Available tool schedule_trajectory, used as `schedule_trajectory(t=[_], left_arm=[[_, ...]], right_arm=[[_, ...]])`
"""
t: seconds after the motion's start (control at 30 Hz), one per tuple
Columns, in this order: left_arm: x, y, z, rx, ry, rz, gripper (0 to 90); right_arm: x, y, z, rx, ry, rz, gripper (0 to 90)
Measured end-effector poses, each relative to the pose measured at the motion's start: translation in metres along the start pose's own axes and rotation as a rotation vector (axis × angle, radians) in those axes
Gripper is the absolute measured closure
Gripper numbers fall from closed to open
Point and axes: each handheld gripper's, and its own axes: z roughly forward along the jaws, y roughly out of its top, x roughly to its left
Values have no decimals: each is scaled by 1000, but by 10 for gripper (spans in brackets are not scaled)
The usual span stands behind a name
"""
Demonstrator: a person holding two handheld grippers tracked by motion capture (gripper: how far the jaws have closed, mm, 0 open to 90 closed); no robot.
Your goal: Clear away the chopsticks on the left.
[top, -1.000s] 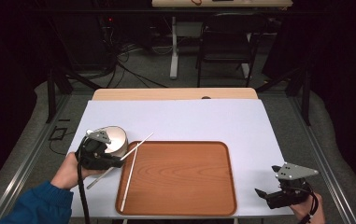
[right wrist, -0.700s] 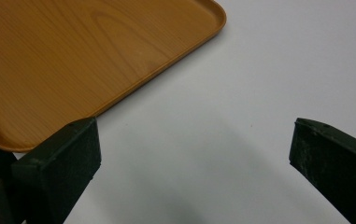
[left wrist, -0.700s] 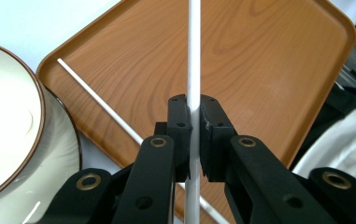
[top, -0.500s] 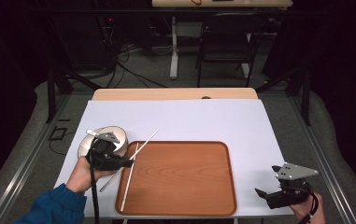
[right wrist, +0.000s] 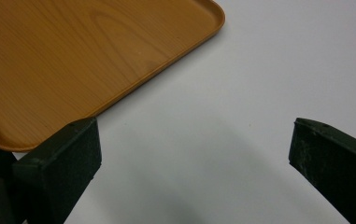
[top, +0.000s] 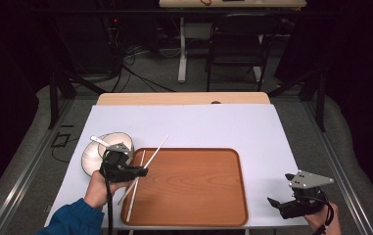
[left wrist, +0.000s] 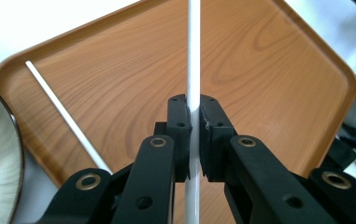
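My left gripper [top: 144, 171] is shut on a white chopstick [top: 159, 148] at the left edge of the wooden tray [top: 194, 196]. In the left gripper view the jaws pinch this chopstick [left wrist: 194, 56], which runs straight ahead over the tray [left wrist: 269, 70]. A second white chopstick [top: 131, 205] lies on the tray's left side, and it also shows slanting on the tray [left wrist: 63, 112] in the left gripper view. My right gripper [top: 275, 204] stands open near the table's front right, off the tray's corner. Between its jaws [right wrist: 194, 149] is only bare white table.
A pale bowl [top: 93, 156] with a white spoon [top: 97, 140] in it sits just left of the tray, behind my left hand. White sheet covers the table [top: 213, 122]. A chair and cables stand on the floor beyond the far edge.
My left gripper has moved right and down toward the tray with the chopstick in it, away from the bowl. The right gripper has stayed put.
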Motion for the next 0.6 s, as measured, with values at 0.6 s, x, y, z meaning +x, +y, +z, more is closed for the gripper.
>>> schedule_trajectory(t=[0.6], left_arm=[[5,-21,21,-57,82,-71,843]], right_arm=[[0,0,0,2,-1,-2,21]])
